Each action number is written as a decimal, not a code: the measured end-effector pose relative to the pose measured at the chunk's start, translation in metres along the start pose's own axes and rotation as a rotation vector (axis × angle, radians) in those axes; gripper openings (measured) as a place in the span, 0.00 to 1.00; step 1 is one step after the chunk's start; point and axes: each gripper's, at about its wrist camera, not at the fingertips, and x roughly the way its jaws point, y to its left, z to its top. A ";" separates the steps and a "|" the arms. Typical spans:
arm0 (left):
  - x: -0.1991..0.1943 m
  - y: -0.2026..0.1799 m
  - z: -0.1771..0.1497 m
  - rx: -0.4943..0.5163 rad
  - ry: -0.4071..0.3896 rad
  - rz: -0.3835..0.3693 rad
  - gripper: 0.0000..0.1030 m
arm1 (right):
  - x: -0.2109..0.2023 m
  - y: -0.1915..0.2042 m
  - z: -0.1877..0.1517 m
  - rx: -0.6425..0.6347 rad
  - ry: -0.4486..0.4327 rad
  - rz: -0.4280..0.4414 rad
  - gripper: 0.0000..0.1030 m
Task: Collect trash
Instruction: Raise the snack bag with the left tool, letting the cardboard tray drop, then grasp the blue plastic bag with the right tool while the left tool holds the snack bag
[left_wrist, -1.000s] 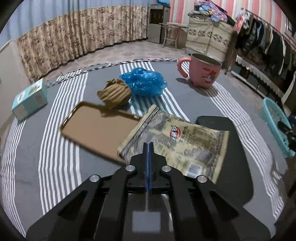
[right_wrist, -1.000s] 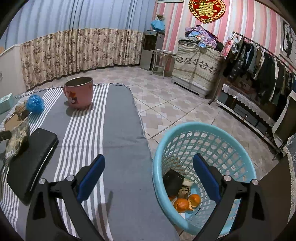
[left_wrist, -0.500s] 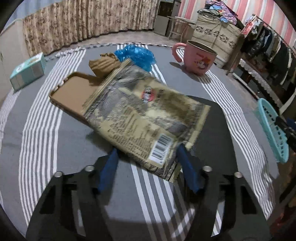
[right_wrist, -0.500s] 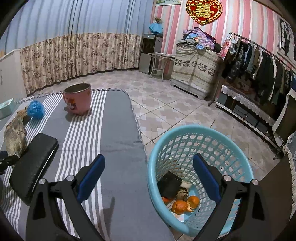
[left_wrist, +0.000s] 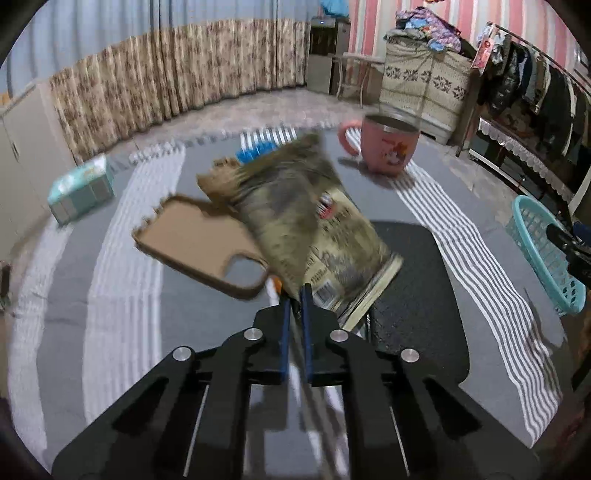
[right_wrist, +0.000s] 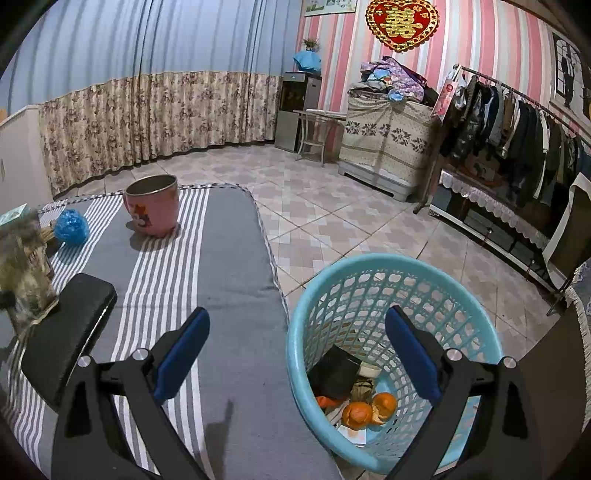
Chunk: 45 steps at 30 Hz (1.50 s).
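Wrapper (left_wrist: 314, 218) is pinched at its bottom edge in your left gripper (left_wrist: 294, 295), lifted over the table's middle. Right gripper (right_wrist: 295, 347) hangs wide open w/ nothing. Next imo: swing it right, past the table's right edge, drop in basket (right_wrist: 476, 299).

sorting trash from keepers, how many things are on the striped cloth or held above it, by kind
snack wrapper, pinched in the left gripper: 1
blue plastic bag: 1
crumpled brown paper: 1
phone case: 1
pink mug: 1
tissue box: 1
black pad: 1
total: 7
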 end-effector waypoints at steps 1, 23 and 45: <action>-0.005 0.004 0.003 0.001 -0.020 0.011 0.02 | -0.001 0.002 -0.001 -0.001 0.001 0.002 0.91; 0.015 0.151 0.073 -0.061 -0.245 0.251 0.01 | 0.001 0.135 0.034 -0.129 0.032 0.175 0.91; 0.032 0.195 0.054 -0.168 -0.228 0.224 0.01 | 0.085 0.302 0.073 -0.253 0.196 0.396 0.28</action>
